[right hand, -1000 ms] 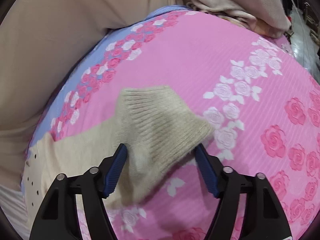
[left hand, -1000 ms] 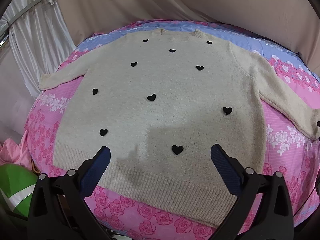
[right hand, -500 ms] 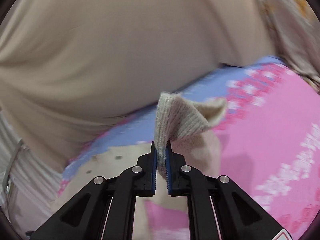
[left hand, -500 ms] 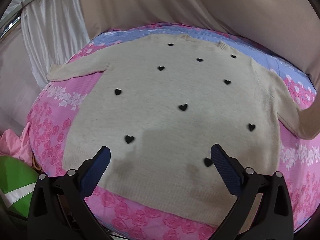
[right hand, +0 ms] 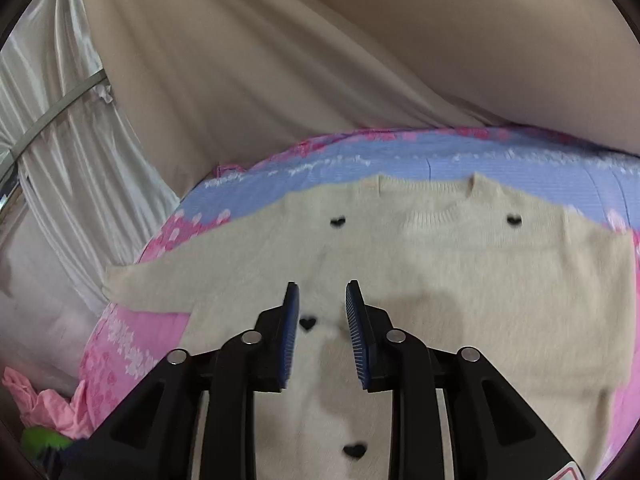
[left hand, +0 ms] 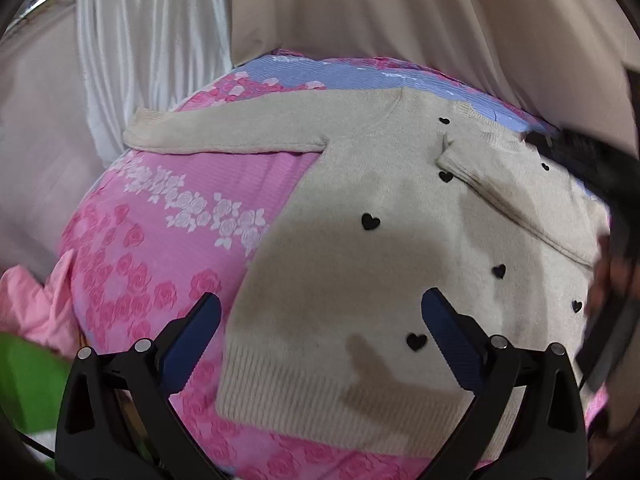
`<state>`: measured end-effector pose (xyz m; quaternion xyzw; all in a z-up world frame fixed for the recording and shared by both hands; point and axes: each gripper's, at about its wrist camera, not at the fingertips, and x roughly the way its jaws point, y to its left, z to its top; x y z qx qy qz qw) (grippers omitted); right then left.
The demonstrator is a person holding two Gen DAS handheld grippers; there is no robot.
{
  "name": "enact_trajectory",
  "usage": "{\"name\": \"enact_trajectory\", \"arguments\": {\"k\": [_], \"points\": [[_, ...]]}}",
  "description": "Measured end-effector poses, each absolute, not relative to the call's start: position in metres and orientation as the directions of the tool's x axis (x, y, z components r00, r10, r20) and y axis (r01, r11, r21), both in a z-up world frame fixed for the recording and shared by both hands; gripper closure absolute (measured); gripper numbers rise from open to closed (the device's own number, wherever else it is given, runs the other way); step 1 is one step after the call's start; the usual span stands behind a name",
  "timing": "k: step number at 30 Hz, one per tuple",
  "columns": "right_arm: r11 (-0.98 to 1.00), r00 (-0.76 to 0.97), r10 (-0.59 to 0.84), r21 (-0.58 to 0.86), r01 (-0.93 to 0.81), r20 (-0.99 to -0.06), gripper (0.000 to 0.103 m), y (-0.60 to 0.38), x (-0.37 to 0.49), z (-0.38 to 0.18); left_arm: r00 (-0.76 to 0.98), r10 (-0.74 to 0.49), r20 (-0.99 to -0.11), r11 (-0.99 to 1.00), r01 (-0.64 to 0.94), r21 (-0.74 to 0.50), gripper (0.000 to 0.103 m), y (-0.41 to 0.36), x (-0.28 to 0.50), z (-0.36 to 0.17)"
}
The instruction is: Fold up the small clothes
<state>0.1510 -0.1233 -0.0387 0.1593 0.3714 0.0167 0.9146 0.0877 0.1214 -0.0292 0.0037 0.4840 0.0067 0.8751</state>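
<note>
A cream sweater [left hand: 360, 264] dotted with small black hearts [left hand: 370, 221] lies flat on a pink flowered bedsheet [left hand: 172, 216], its neckline toward the blue band of the sheet [right hand: 400, 160] at the far edge. In the left wrist view, one sleeve [left hand: 224, 132] stretches out straight to the left across the pink cloth, while the other sleeve [left hand: 504, 192] is laid back over the chest, its ribbed cuff [left hand: 452, 156] resting near the middle just below the collar. The ribbed hem [left hand: 328, 396] runs along the near edge. The left gripper [left hand: 320, 320] hangs above the lower part of the sweater with its blue-padded fingers [left hand: 196, 328] spread wide and nothing between them — one pad over the pink sheet beside the hem, the other over the knit. The right gripper [right hand: 322, 300] hovers over the chest of the sweater, its fingers [right hand: 292, 312] parted by a narrow gap and holding nothing; a black heart [right hand: 307, 323] shows on the knit between them. In the left wrist view a dark blurred shape at the right edge lies over the sweater's far side; what it is cannot be told. Beige drapes [right hand: 320, 60] and a white curtain [left hand: 156, 48] hang behind the bed, and a pink cloth [left hand: 28, 300] and something green [left hand: 24, 384] sit off the near left corner.
</note>
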Motion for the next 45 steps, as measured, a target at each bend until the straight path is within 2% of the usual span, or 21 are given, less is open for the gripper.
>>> {"name": "enact_trajectory", "arguments": {"k": [2, 7, 14, 15, 18, 19, 20, 23, 25, 28, 30, 31, 32, 33, 34, 35, 38, 39, 40, 42, 45], "points": [[0.952, 0.724, 0.061, 0.259, 0.165, -0.688, 0.057, -0.137, 0.113, -0.048, 0.525, -0.03, -0.85, 1.0, 0.019, -0.024, 0.005, 0.124, 0.105, -0.034], [0.891, 0.577, -0.19, 0.108, 0.441, -0.794, 0.056, -0.2, 0.026, -0.078, 0.478, -0.183, -0.859, 0.983, 0.103, -0.152, 0.005, 0.088, 0.179, -0.055], [0.784, 0.458, -0.279, 0.075, 0.616, -0.844, 0.052, -0.245, -0.062, -0.097, 0.407, -0.254, -0.878, 0.967, 0.083, -0.241, 0.007, 0.014, 0.268, -0.104], [0.776, 0.449, -0.279, 0.076, 0.626, -0.849, 0.052, -0.245, -0.07, -0.101, 0.383, -0.253, -0.889, 0.967, 0.071, -0.245, 0.012, 0.006, 0.277, -0.114], [0.766, 0.441, -0.279, 0.079, 0.638, -0.853, 0.052, -0.243, -0.071, -0.103, 0.426, -0.177, -0.887, 0.984, 0.095, -0.151, 0.053, -0.014, 0.283, -0.117], [0.766, 0.439, -0.279, 0.078, 0.639, -0.854, 0.052, -0.243, -0.07, -0.104, 0.433, -0.182, -0.883, 0.982, 0.126, -0.141, 0.089, -0.019, 0.283, -0.113], [0.766, 0.441, -0.275, 0.083, 0.638, -0.854, 0.052, -0.243, -0.069, -0.104, 0.44, -0.174, -0.881, 0.983, 0.131, -0.129, 0.095, -0.02, 0.284, -0.109], [0.772, 0.451, -0.276, 0.084, 0.629, -0.849, 0.051, -0.242, -0.063, -0.105, 0.527, -0.19, -0.828, 0.982, 0.088, -0.169, 0.103, 0.0, 0.287, -0.078], [0.776, 0.445, -0.272, 0.079, 0.626, -0.853, 0.05, -0.241, -0.056, -0.109, 0.571, -0.135, -0.81, 0.99, 0.041, -0.137, 0.103, 0.015, 0.295, -0.07], [0.768, 0.427, -0.262, 0.081, 0.635, -0.865, 0.05, -0.247, -0.053, -0.118, 0.504, -0.1, -0.858, 0.994, 0.022, -0.102, 0.103, 0.027, 0.312, -0.09], [0.758, 0.445, -0.269, 0.097, 0.645, -0.854, 0.05, -0.251, -0.053, -0.114, 0.502, -0.133, -0.854, 0.99, 0.037, -0.133, 0.103, 0.032, 0.307, -0.089], [0.756, 0.453, -0.272, 0.102, 0.646, -0.849, 0.05, -0.252, -0.052, -0.112, 0.494, -0.17, -0.852, 0.985, 0.056, -0.164, 0.098, 0.03, 0.302, -0.088], [0.757, 0.459, -0.273, 0.105, 0.645, -0.846, 0.049, -0.253, -0.05, -0.11, 0.469, -0.207, -0.858, 0.978, 0.08, -0.192, 0.078, 0.025, 0.3, -0.089], [0.761, 0.463, -0.271, 0.107, 0.64, -0.844, 0.049, -0.254, -0.047, -0.108, 0.451, -0.226, -0.863, 0.974, 0.098, -0.205, 0.064, 0.022, 0.299, -0.093], [0.764, 0.466, -0.271, 0.107, 0.637, -0.843, 0.049, -0.254, -0.045, -0.107, 0.451, -0.232, -0.862, 0.973, 0.11, -0.204, 0.041, 0.016, 0.296, -0.093], [0.766, 0.469, -0.27, 0.108, 0.634, -0.841, 0.049, -0.253, -0.043, -0.106, 0.46, -0.226, -0.858, 0.974, 0.118, -0.193, 0.031, 0.012, 0.293, -0.093], [0.763, 0.475, -0.259, 0.123, 0.634, -0.841, 0.048, -0.252, -0.04, -0.106, 0.451, -0.212, -0.867, 0.976, 0.138, -0.166, 0.029, -0.009, 0.292, -0.098], [0.765, 0.476, -0.254, 0.126, 0.631, -0.842, 0.048, -0.251, -0.039, -0.107, 0.422, -0.218, -0.88, 0.975, 0.141, -0.174, 0.035, -0.016, 0.296, -0.106], [0.769, 0.474, -0.255, 0.121, 0.628, -0.843, 0.048, -0.25, -0.037, -0.107, 0.389, -0.229, -0.892, 0.971, 0.156, -0.181, 0.068, -0.023, 0.299, -0.113], [0.777, 0.48, -0.261, 0.113, 0.619, -0.837, 0.048, -0.248, -0.034, -0.104, 0.418, -0.213, -0.883, 0.97, 0.197, -0.141, 0.096, -0.033, 0.3, -0.108], [0.784, 0.498, -0.266, 0.116, 0.61, -0.825, 0.048, -0.248, -0.03, -0.099, 0.484, -0.259, -0.836, 0.962, 0.211, -0.176, 0.098, -0.026, 0.304, -0.077]]}}
